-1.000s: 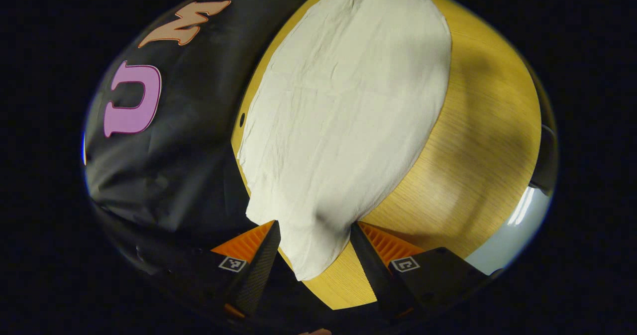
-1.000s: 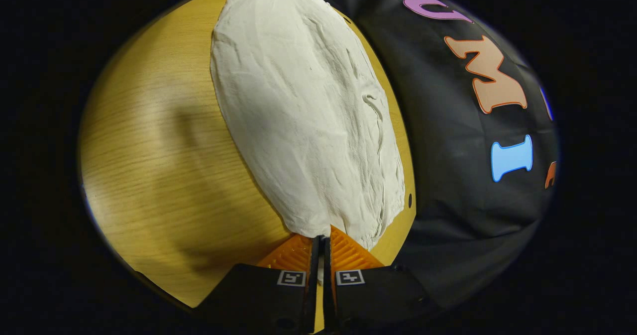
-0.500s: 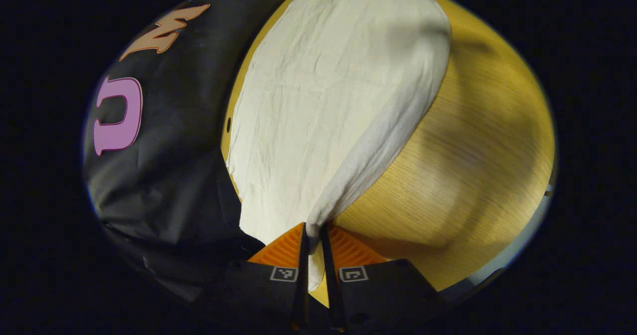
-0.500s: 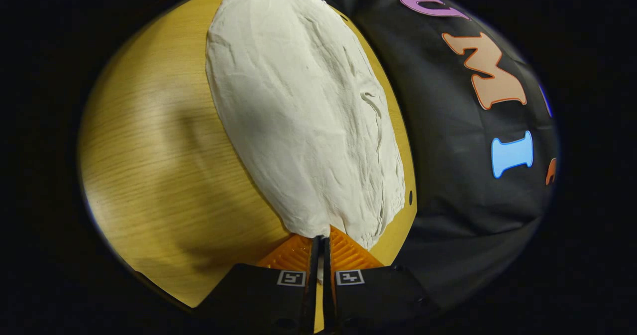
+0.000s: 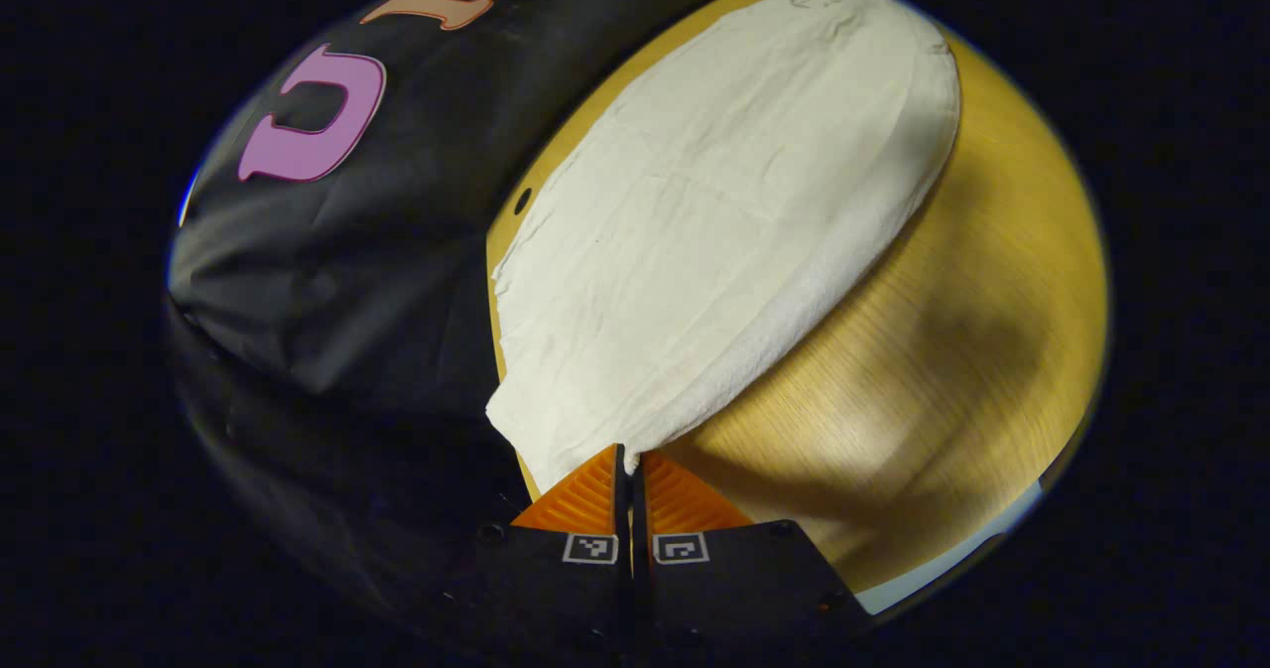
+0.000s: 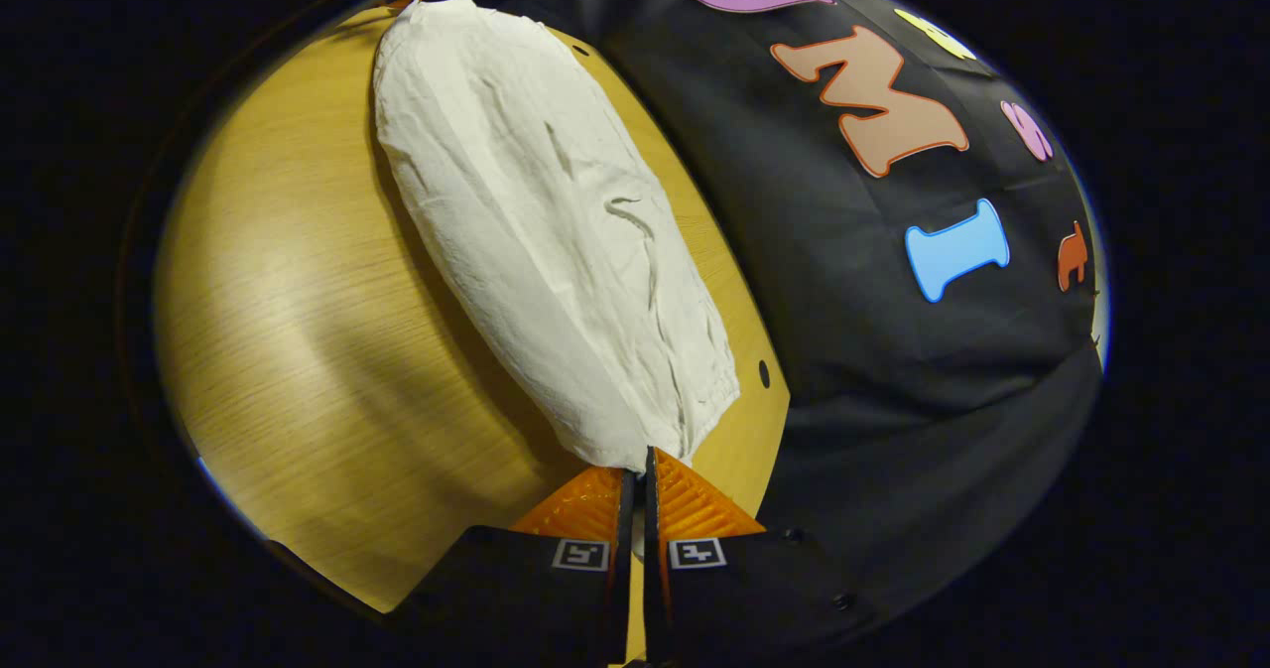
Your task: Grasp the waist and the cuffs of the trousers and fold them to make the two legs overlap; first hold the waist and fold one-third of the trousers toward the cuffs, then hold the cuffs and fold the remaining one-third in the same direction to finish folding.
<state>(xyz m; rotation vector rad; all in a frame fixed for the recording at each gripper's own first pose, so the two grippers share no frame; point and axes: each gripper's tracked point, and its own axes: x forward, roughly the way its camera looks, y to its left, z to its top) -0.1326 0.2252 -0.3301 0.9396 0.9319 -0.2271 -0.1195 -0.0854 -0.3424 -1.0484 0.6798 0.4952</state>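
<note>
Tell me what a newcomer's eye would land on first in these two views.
The pale cream trousers stretched along the far side of the yellow wooden table, close to the black cloth wall. Next, each hand-held gripper pinching an end of the cloth: the left hand-held gripper and the right hand-held gripper, jaws closed on the fabric.

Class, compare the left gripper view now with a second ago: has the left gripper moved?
Yes. The left gripper, then open around the trousers, is shut on their edge and has lifted it off the wooden table.
</note>
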